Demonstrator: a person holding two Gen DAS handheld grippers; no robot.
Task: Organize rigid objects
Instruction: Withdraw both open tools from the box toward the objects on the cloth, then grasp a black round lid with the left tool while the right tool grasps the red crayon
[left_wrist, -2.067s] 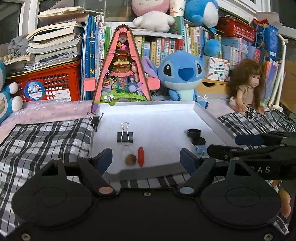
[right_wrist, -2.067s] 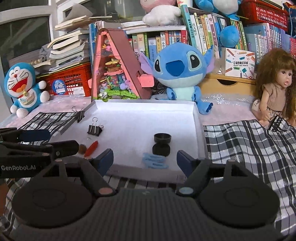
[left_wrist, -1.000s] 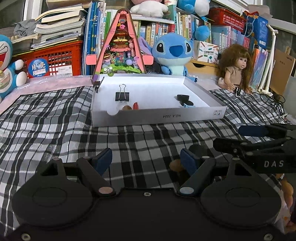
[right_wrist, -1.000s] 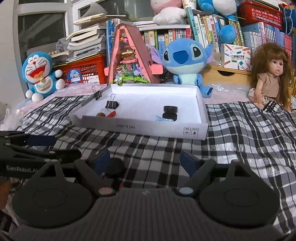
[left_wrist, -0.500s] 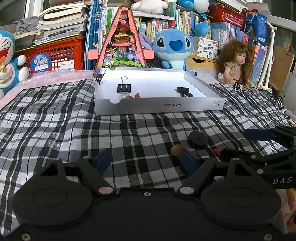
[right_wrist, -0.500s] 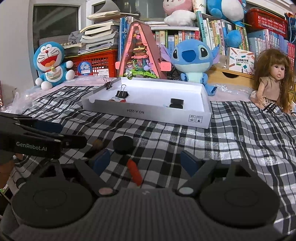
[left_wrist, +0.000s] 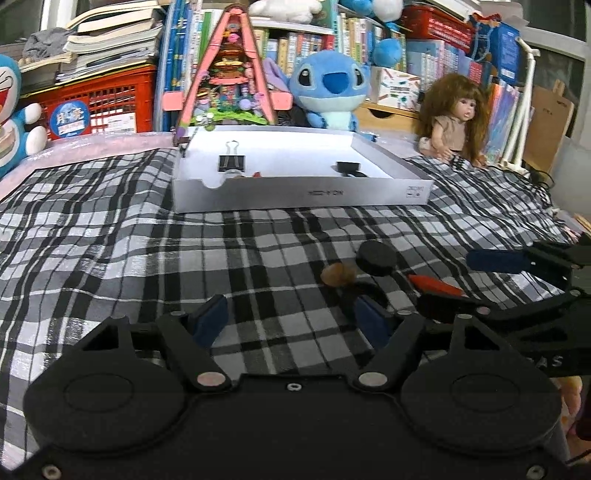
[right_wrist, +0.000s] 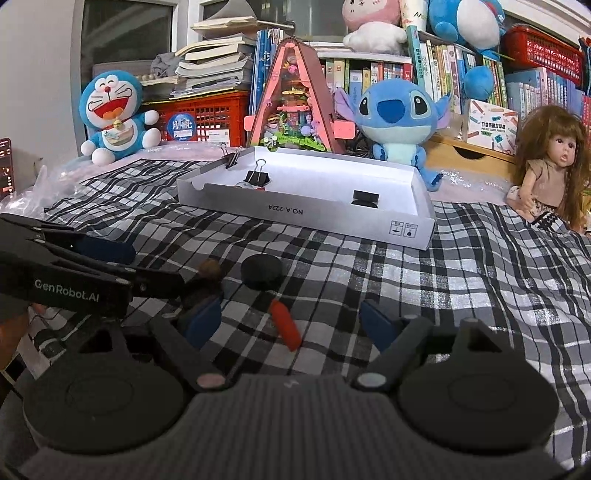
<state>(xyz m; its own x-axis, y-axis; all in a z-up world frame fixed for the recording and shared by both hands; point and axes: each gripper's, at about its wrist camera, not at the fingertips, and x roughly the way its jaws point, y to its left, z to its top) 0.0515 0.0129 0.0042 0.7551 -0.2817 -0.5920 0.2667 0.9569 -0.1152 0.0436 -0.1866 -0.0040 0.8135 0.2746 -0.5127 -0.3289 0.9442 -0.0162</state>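
Black left gripper (left_wrist: 291, 321) spread wide, empty; right gripper (right_wrist: 290, 323) spread too, straddling red stick (right_wrist: 285, 325).

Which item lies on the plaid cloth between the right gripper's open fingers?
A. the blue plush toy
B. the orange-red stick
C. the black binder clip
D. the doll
B: in the right wrist view the orange-red stick lies on the plaid cloth between the open fingers of the right gripper, while the black binder clip sits inside the white box.
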